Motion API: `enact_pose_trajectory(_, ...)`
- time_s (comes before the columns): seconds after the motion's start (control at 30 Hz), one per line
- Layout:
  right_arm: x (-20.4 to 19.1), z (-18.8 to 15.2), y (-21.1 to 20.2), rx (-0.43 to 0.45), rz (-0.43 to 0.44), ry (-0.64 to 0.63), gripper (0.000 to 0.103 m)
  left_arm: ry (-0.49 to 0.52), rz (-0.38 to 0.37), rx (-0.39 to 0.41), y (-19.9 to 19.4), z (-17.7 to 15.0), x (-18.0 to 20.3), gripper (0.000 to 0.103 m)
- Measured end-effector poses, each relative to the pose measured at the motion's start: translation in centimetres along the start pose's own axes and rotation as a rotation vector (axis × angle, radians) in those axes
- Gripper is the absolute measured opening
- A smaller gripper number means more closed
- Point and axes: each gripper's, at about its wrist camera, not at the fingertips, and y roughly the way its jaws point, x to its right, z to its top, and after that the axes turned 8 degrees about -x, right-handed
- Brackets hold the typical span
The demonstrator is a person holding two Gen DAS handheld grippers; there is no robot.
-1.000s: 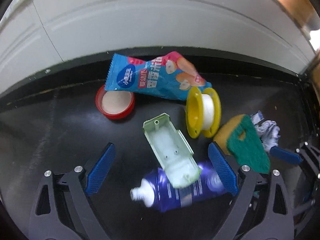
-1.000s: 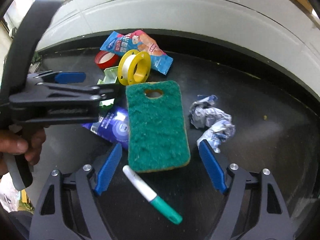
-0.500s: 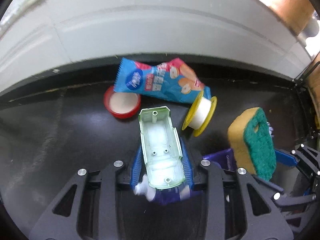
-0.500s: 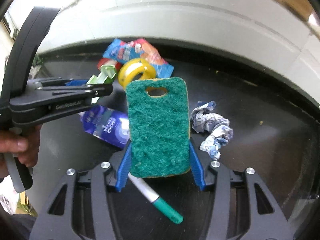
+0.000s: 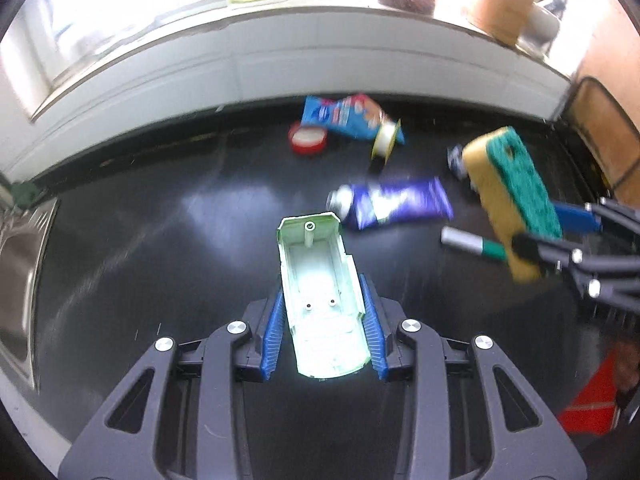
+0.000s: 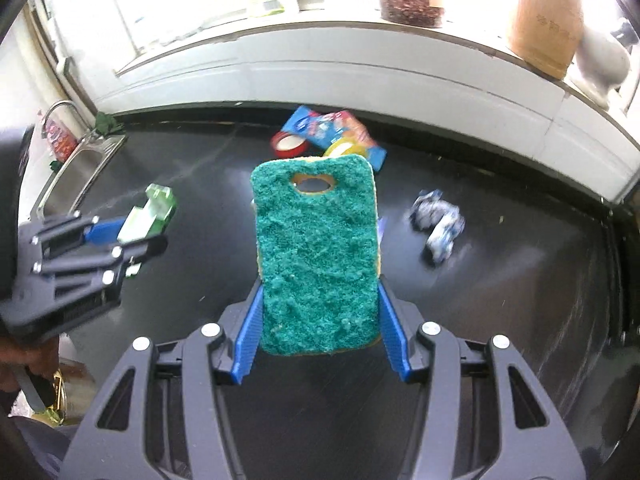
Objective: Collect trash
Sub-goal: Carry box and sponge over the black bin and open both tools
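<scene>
Green scouring sponge (image 6: 318,256) hides most of the yellow spool (image 6: 345,148) and nearly all of the purple tube (image 6: 381,227) (only slivers show). Snack wrapper (image 5: 347,117) print blurred, unreadable. Marker (image 5: 474,243) smeared, its far end hidden behind the sponge. Sink (image 5: 18,276) cut off at left edge.

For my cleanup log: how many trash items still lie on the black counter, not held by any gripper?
6: red lid and snack wrapper at the back, yellow spool beside them, purple tube in the middle, marker and crumpled paper to the right. More may be hidden.
</scene>
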Motion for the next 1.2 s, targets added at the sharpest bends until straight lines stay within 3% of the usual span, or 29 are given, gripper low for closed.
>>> enact_pose_trajectory(0.3, -5.8, -4.0, -1.5, -0.005, 0.005, -0.027, 0.053, -0.048, 0.009, -0.023, -2.9, -8.2, -3.8, 0.035)
enact_pose_trajectory(0.6, -13.5, -3.1, -2.3, 0.024, 0.060, -0.143, 0.053, -0.205, 0.088, 0.043, -6.6, -13.1, -10.3, 0.035)
enact_pose_trajectory(0.83, -27.5, -1.9, -0.6, -0.025, 0.281, -0.396, 0.053, -0.457, 0.229, 0.075, -10.5, -21.9, -19.4, 0.035)
enact_pose_trajectory(1.0, -39.2, -4.3, 2.9, -0.164, 0.431, -0.595, 0.053, -0.653, 0.295, 0.064, -12.3, -30.8, -25.3, 0.035)
enact_pose_trajectory(1.2, -48.7, -8.4, 7.3, -0.342, 0.490, -0.717, 0.053, -0.839, 0.307, 0.033, -12.4, -39.6, -29.4, 0.035)
